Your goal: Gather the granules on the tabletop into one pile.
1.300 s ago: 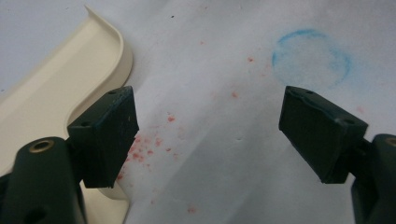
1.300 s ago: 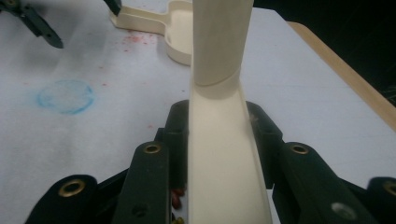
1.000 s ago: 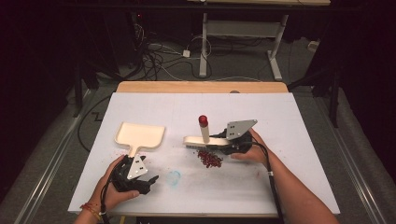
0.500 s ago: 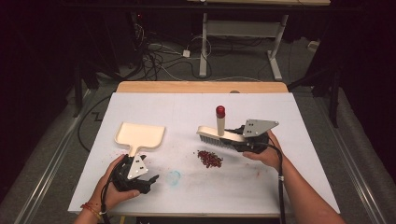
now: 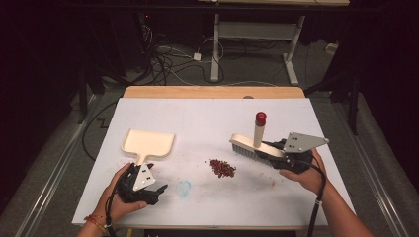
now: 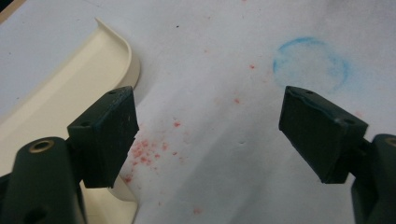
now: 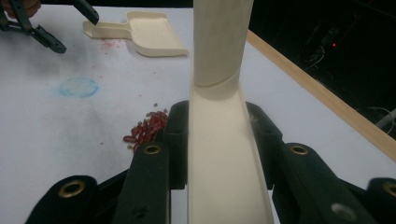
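Clamped in the right tongs (image 5: 276, 157), the stiff, light brush (image 5: 253, 148) is held by its back; left tongs (image 6: 224, 126) gape beside the dustpan (image 5: 147, 143).

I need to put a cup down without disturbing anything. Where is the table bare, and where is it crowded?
The far strip of the table, beyond the dustpan and brush, is bare, as is the near edge between the two hands. The middle is crowded: the red pile and blue ring sit between the left gripper and right gripper.
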Available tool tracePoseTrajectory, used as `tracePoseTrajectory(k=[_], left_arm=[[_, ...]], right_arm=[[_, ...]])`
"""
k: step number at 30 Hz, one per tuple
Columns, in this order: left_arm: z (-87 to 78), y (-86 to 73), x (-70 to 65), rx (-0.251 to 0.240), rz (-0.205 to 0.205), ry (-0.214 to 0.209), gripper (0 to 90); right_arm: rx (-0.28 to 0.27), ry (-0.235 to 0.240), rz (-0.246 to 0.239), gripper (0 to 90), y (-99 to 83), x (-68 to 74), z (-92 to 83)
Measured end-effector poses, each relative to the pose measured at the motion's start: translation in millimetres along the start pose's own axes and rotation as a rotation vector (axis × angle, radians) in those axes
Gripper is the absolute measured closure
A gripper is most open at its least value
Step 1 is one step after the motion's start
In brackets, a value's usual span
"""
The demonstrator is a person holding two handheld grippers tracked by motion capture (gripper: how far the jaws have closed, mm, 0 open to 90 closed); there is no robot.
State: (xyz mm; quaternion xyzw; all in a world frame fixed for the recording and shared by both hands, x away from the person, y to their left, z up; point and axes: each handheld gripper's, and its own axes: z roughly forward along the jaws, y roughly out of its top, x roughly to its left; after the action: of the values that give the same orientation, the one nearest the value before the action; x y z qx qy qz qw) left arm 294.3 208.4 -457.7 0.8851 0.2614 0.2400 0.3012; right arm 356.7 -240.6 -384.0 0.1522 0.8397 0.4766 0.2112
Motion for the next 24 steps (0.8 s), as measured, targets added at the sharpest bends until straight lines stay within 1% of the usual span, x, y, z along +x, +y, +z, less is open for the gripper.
tracePoseTrajectory(k=[2, 6, 9, 11, 14, 15, 16, 18, 21, 22, 24], left_arm=[[-0.4, 0.3, -0.1, -0.005, -0.003, 0.002, 18.5], [0.2, 1.1, -0.7, -0.006, -0.002, 0.003, 18.5], [0.5, 2.0, -1.1, -0.003, 0.002, 0.002, 18.5], [0.5, 2.5, -1.3, -0.002, 0.004, 0.001, 18.5], [0.7, 2.6, -1.1, -0.002, 0.002, 0.001, 18.5], [0.9, 2.7, -1.0, -0.001, 0.002, 0.001, 18.5], [1.3, 2.7, -1.1, -0.004, -0.003, 0.0, 18.5], [1.9, 3.0, -1.0, 0.0, 0.0, -0.002, 18.5], [2.8, 3.8, -1.7, -0.001, 0.003, -0.005, 18.5], [3.4, 4.1, -2.1, 0.001, 0.002, -0.008, 18.5], [4.5, 4.4, -2.5, 0.007, 0.007, -0.014, 18.5]], right_arm=[[0.003, 0.002, 0.013, 67.1, -3.0, 3.1, -12.1], [0.03, 0.005, 0.048, 67.0, -10.1, 10.6, -33.1], [0.049, 0.031, 0.074, 67.0, -14.9, 17.1, -46.2], [0.06, 0.035, 0.087, 67.0, -17.8, 21.2, -54.3], [0.074, 0.06, 0.123, 67.0, -24.0, 25.7, -64.4], [0.086, 0.074, 0.134, 67.0, -26.2, 26.5, -67.2], [0.101, 0.085, 0.147, 67.0, -28.1, 26.9, -69.8], [0.125, 0.098, 0.172, 67.0, -32.3, 26.4, -73.2], [0.153, 0.132, 0.208, 67.0, -38.2, 23.7, -71.4], [0.169, 0.143, 0.215, 67.0, -39.6, 22.1, -69.0], [0.209, 0.153, 0.21, 67.0, -41.8, 17.8, -63.4]])
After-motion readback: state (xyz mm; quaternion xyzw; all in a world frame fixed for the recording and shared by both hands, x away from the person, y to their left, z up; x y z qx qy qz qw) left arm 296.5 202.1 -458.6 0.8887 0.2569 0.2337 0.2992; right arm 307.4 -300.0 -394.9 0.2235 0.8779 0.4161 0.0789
